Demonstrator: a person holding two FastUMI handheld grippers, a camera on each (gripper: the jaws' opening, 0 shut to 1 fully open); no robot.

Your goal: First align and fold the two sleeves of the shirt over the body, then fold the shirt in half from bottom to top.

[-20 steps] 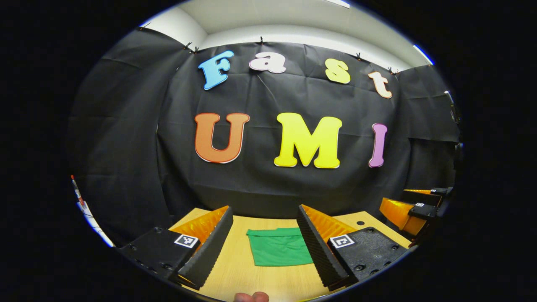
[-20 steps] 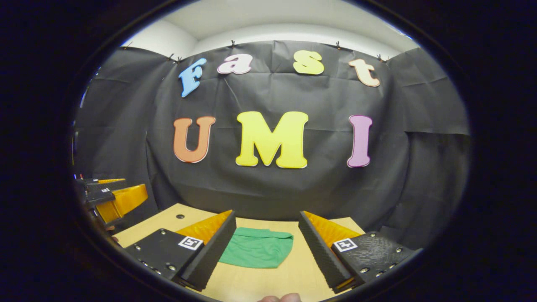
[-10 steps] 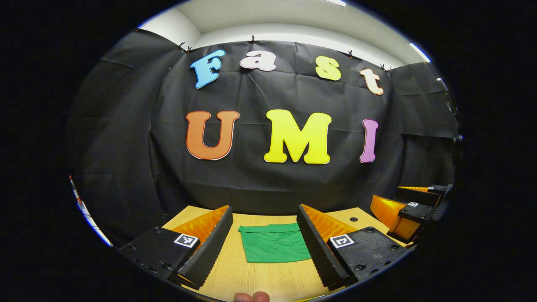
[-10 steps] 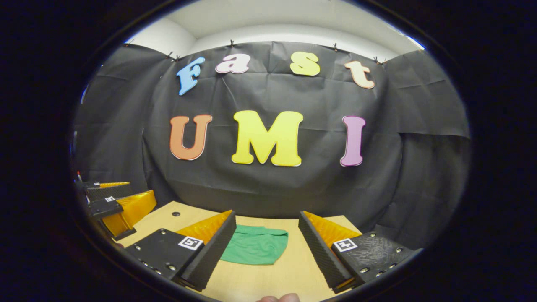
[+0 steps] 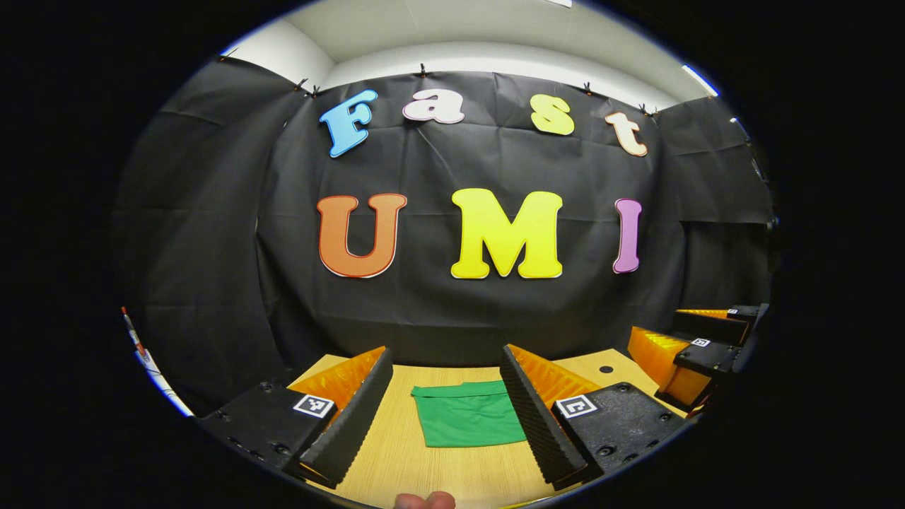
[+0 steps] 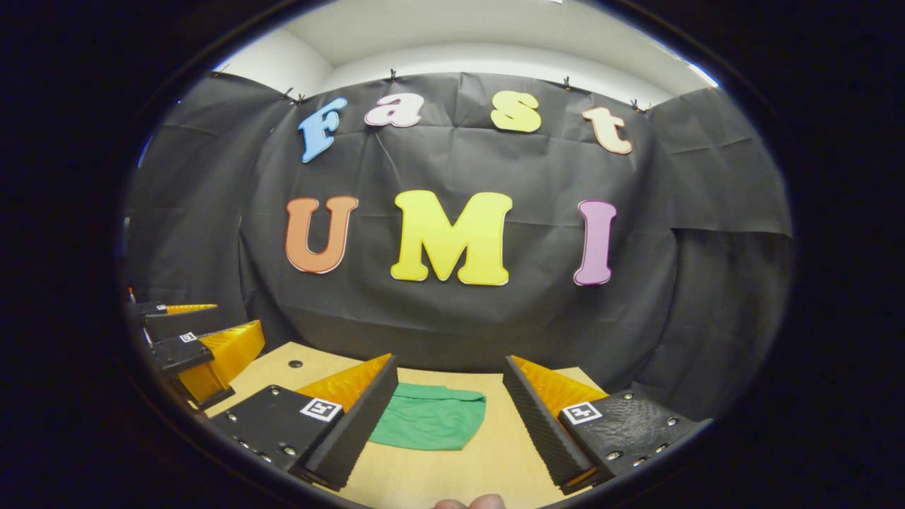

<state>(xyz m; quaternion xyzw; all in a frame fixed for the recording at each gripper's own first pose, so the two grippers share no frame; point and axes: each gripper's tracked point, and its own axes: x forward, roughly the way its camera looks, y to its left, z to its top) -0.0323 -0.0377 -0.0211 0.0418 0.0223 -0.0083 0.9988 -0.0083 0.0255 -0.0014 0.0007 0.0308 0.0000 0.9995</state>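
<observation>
Both grippers barely shift; left gripper (image 5: 447, 413) and right gripper (image 6: 451, 417) hover level, jaws wide, empty, above the folded shirt (image 5: 466, 423).

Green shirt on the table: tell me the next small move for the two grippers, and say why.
Probably none beyond easing both back and stopping. The green shirt already lies as a compact folded rectangle on the table, with no sleeve sticking out. The left gripper and the right gripper are both open, held above the table short of the shirt, touching nothing. The folds look done.
</observation>
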